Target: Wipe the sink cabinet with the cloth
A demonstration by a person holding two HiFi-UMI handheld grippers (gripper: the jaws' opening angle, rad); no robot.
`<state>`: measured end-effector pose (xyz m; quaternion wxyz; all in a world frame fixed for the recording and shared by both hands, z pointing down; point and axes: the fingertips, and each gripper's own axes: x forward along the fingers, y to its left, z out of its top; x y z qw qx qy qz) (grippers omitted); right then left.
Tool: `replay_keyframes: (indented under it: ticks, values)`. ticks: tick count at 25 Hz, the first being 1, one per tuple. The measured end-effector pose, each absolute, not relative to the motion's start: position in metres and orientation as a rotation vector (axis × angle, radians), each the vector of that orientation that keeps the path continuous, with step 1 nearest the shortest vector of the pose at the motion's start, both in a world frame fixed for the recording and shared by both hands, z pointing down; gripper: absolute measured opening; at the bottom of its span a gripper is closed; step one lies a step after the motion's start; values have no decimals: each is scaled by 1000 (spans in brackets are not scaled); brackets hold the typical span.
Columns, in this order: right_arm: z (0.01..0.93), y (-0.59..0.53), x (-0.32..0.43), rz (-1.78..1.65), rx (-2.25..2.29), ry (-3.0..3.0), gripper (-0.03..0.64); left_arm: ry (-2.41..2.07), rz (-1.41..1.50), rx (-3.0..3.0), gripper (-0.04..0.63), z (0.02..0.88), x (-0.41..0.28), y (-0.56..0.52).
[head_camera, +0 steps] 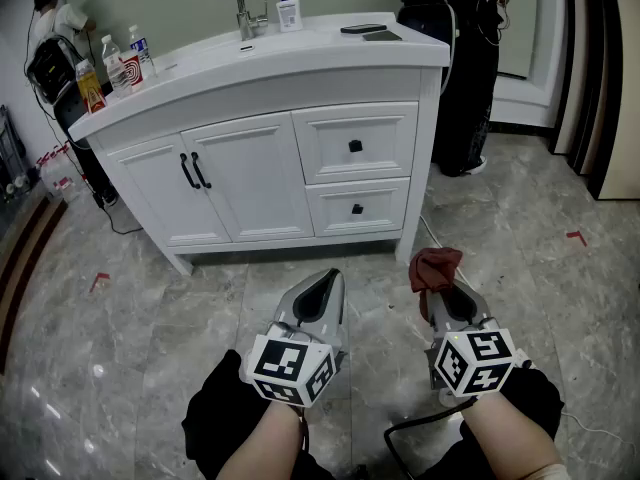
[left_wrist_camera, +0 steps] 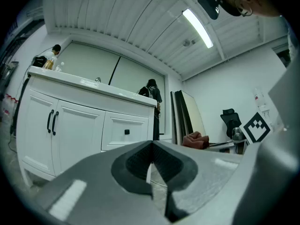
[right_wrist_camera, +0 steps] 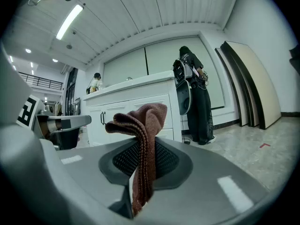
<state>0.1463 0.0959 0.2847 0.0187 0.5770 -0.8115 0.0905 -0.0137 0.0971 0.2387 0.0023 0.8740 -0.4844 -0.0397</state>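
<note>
The white sink cabinet (head_camera: 270, 158) stands ahead, with two doors on black handles, two drawers and a chrome tap (head_camera: 237, 3) on top; it also shows as the cabinet (left_wrist_camera: 75, 121) in the left gripper view and the cabinet (right_wrist_camera: 136, 111) in the right one. My right gripper (head_camera: 432, 280) is shut on a dark red cloth (head_camera: 434, 268), whose folds stick up past the jaws, cloth (right_wrist_camera: 140, 125). My left gripper (head_camera: 322, 286) is shut and holds nothing. Both hang low over the floor, well short of the cabinet front.
On the counter stand bottles (head_camera: 120, 63), a soap dispenser (head_camera: 289, 10) and a phone (head_camera: 363, 29). One person (head_camera: 55, 43) stands at the cabinet's left end, another in dark clothes (head_camera: 465, 58) at its right. Panels (head_camera: 600, 78) lean on the right wall. The floor (head_camera: 150, 308) is grey marble tile.
</note>
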Motion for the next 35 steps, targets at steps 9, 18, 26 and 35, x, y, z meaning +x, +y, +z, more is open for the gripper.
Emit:
replay_keyframes:
  ticks: [9,18,26,35]
  values:
    - [283,97,146,256,1786,-2511,87,-1522,-118,2739,0,239,-13,97]
    - [275,88,143,301,1823,-2542,89,-1486,-201,2680,0,236,-24,89]
    - [239,31,113,151,1738,-2624,89,-1555,-206,2736,0,199,-34,49]
    - [209,-69,54,175,1588,-2795,89,-1681,-198,2772,0,170,-66,-35]
